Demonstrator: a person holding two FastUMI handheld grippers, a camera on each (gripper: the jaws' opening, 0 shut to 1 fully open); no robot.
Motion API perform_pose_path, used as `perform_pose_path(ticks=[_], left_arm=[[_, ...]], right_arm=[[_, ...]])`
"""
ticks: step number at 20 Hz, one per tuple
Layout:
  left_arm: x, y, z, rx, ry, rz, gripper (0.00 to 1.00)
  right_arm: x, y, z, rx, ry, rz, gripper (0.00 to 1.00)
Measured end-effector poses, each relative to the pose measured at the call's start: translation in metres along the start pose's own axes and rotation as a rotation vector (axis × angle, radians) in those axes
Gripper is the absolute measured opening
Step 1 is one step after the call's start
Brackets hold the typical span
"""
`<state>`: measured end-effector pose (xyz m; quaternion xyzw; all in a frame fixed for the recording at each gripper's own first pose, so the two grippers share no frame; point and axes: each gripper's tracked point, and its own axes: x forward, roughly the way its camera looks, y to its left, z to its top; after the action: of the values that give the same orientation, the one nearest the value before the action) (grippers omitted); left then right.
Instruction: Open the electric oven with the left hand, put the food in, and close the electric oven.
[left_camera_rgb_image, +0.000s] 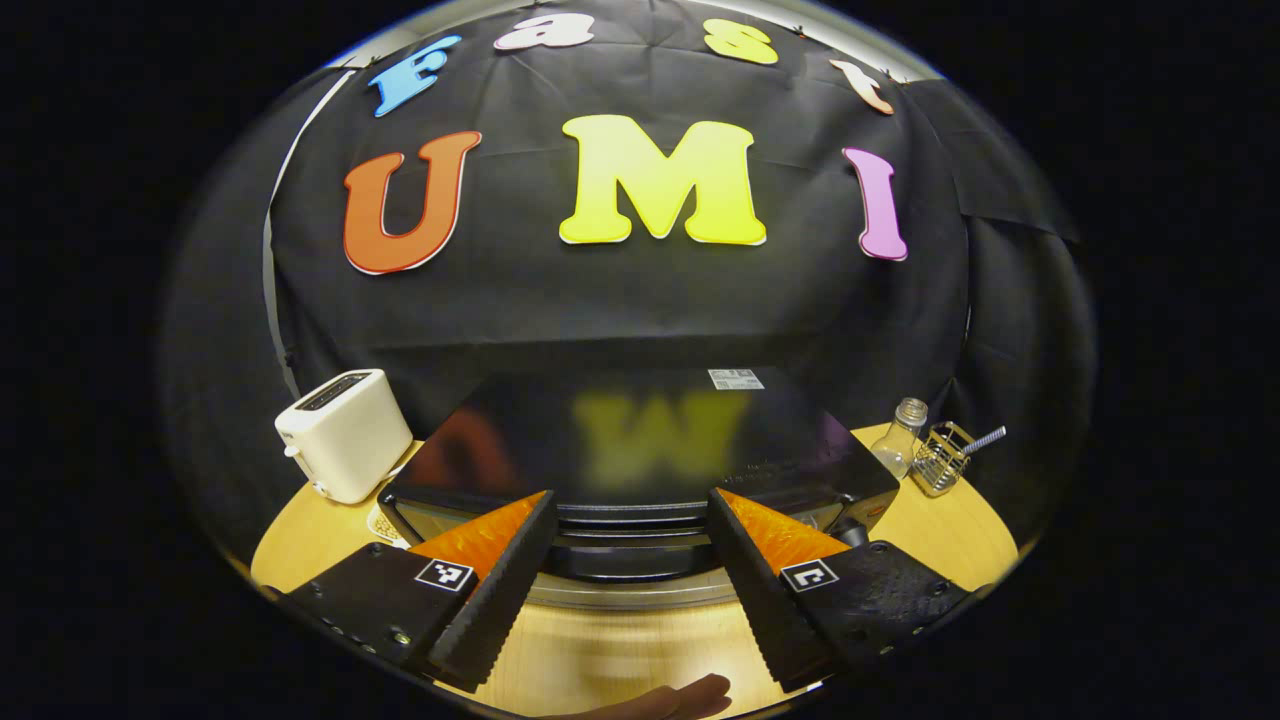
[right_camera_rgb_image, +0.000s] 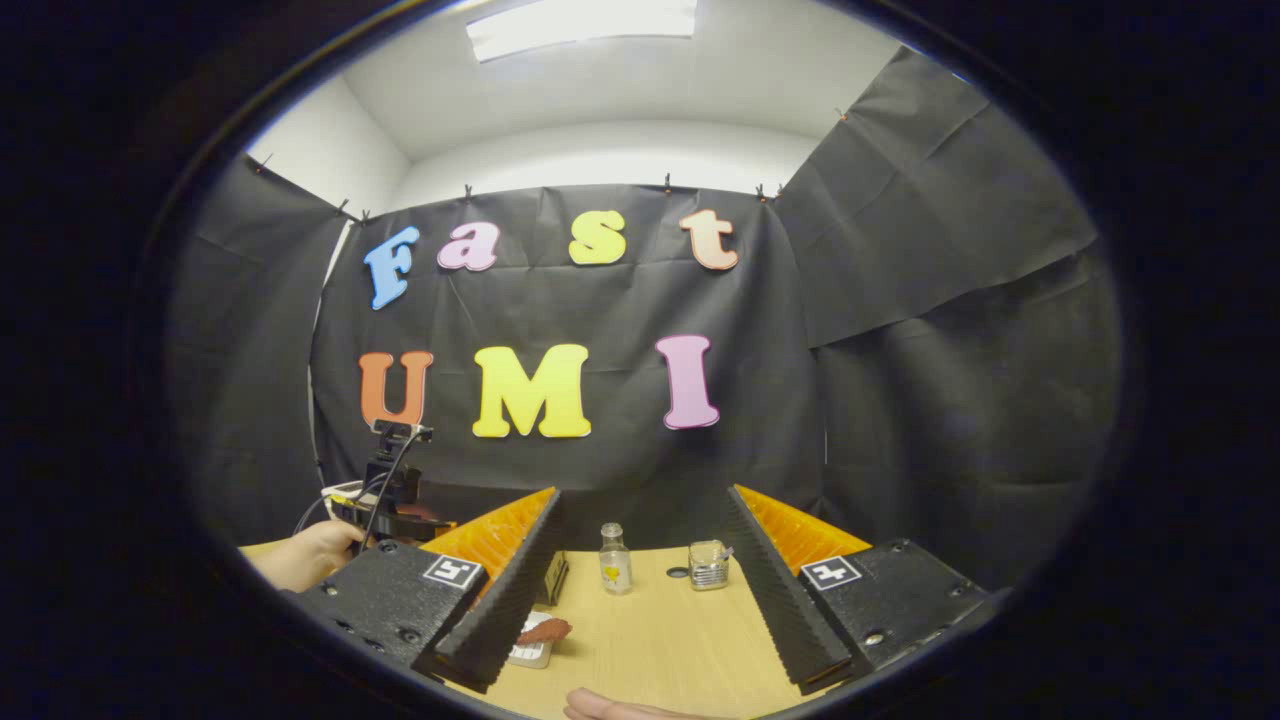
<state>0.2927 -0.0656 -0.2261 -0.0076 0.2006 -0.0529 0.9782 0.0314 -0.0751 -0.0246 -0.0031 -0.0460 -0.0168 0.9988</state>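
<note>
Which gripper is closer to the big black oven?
Left. The left gripper hangs open just in front of the oven. The right gripper is off to the side, pointing at a small bottle.

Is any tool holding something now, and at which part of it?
Nothing is held. The left tool is open before the oven; the right tool is open above the table.

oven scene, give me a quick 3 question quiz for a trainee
1. True or false: the electric oven sits between the toaster and the glass bottle.
2. In the left gripper view, the left gripper is: A open, B shut on the door handle, C shut on the food.
3. What lies on the table by the right gripper's near finger?

Key: 1 true. 2 A. 3 the reddish-brown food.
</note>
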Motion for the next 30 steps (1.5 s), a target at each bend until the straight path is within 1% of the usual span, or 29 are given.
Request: perform_pose_path(ticks=[3,11,13,15,20,22,26,30], left_arm=[[-0.014,0.0,-0.009,-0.02,-0.006,0.007,0.95],[-0.054,-0.004,-0.037,-0.007,-0.04,0.005,0.95],[-0.062,-0.005,-0.048,-0.003,-0.047,-0.009,0.95],[-0.066,-0.006,-0.071,-0.017,-0.008,-0.016,0.95],[-0.066,-0.003,-0.14,-0.028,0.126,0.003,0.96],[-0.067,-0.004,-0.158,-0.014,0.156,0.008,0.96],[-0.075,-0.004,-0.186,-0.037,0.249,0.017,0.96],[-0.076,-0.001,-0.188,-0.035,0.215,0.015,0.95]], right_arm=[[-0.011,0.003,0.006,-0.016,-0.005,-0.002,1.0],[-0.036,0.014,0.017,-0.024,-0.021,0.009,1.0],[-0.04,0.015,0.017,-0.027,-0.021,0.009,1.0],[-0.045,0.018,0.017,-0.03,-0.02,0.013,1.0],[-0.051,0.023,0.019,-0.033,-0.025,0.021,1.0],[-0.052,0.024,0.018,-0.037,-0.023,0.018,1.0],[-0.05,0.03,0.012,-0.032,-0.012,0.028,1.0],[-0.045,0.035,0.002,-0.037,0.01,0.035,1.0]])
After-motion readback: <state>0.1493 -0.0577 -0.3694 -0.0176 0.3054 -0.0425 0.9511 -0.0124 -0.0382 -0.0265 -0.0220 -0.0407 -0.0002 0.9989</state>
